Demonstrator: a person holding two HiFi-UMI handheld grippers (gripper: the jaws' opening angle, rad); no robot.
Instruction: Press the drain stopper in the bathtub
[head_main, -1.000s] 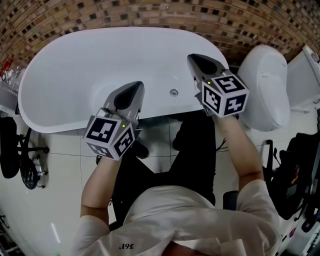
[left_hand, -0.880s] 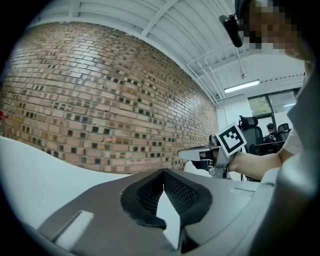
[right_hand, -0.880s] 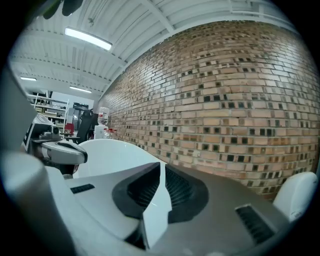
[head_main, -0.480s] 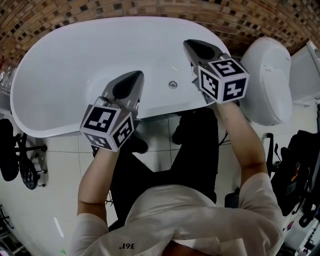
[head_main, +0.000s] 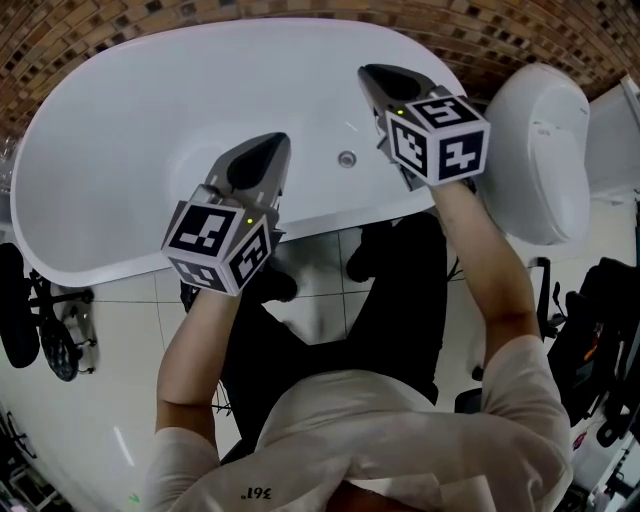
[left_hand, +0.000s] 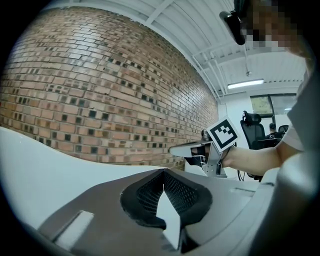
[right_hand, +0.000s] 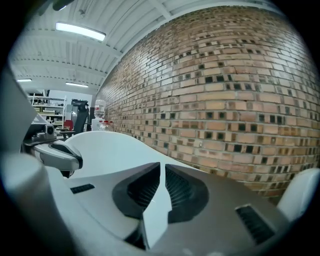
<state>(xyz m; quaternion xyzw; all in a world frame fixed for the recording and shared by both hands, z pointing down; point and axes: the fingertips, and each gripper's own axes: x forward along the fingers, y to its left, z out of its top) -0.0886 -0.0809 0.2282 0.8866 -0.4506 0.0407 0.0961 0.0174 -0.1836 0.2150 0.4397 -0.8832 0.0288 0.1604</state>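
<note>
Over 1 bathtub (head_main: 130, 130): L tool (head_main: 275, 142), R tool (head_main: 370, 72), both closed, empty; 1 drain stopper (head_main: 347, 158).

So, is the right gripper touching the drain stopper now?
Apart. In the head view, bare white bathtub surface shows between the right gripper and the small round drain stopper, which lies off its tip.

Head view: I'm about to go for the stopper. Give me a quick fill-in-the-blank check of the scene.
Behind the bathtub stands a wall of ____.
The drain stopper lies between the left gripper and the right gripper, touched by ____ of them.
Between its jaws, the left gripper holds ____.
Missing words: brick; neither; nothing.
</note>
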